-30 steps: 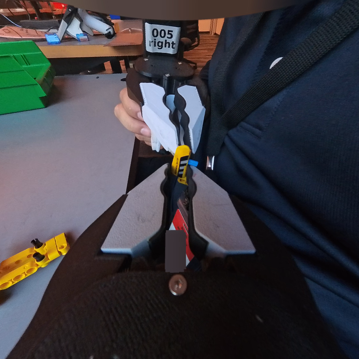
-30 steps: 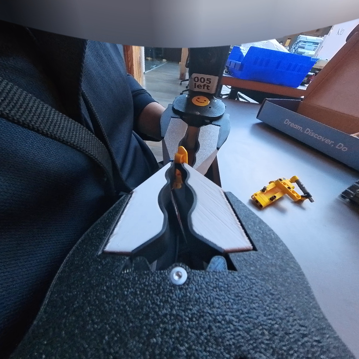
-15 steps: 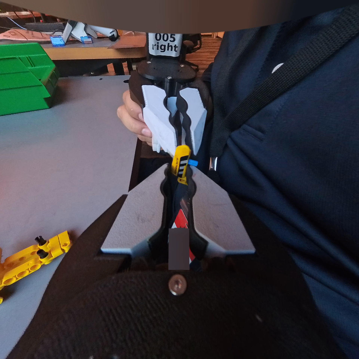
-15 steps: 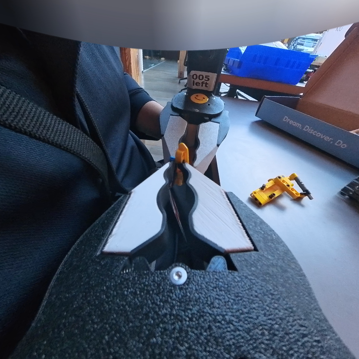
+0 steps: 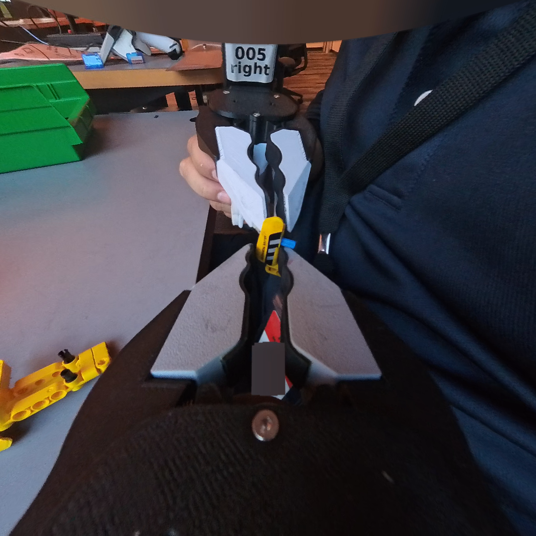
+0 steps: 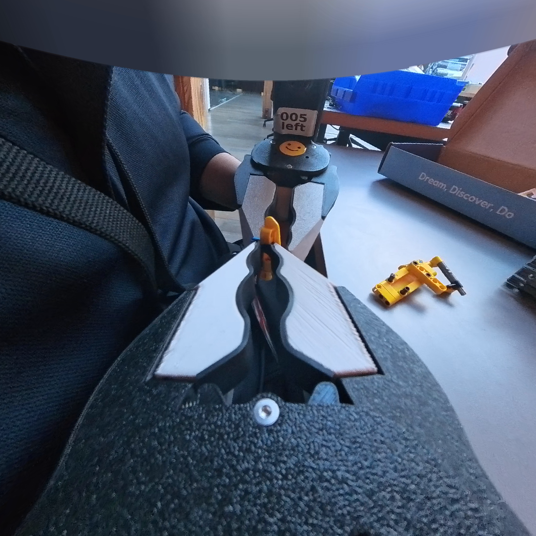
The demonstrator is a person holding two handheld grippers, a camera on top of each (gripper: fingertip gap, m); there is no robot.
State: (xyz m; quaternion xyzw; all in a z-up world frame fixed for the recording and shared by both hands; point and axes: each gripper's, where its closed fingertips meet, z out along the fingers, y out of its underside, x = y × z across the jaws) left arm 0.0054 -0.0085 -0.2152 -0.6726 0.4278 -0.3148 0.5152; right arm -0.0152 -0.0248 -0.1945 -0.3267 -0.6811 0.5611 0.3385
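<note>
The left gripper (image 5: 268, 252) is clamped on a small yellow piece (image 5: 271, 245) that has a blue pin (image 5: 288, 243) on its side. The right gripper (image 6: 265, 246) faces it tip to tip and pinches the same piece from the other end. They meet in front of the person's dark jacket (image 5: 435, 261), beside the grey table (image 5: 101, 232). A yellow brick assembly (image 6: 417, 280) lies on the table, and a green bin (image 5: 37, 116) stands farther off.

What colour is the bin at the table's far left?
Green bin; the left wrist view shows it best.

A green bin (image 5: 37, 116) sits far left on the grey table (image 5: 101, 232). A blue bin (image 6: 400, 95) stands far right, beyond an open cardboard box (image 6: 475, 162).
</note>
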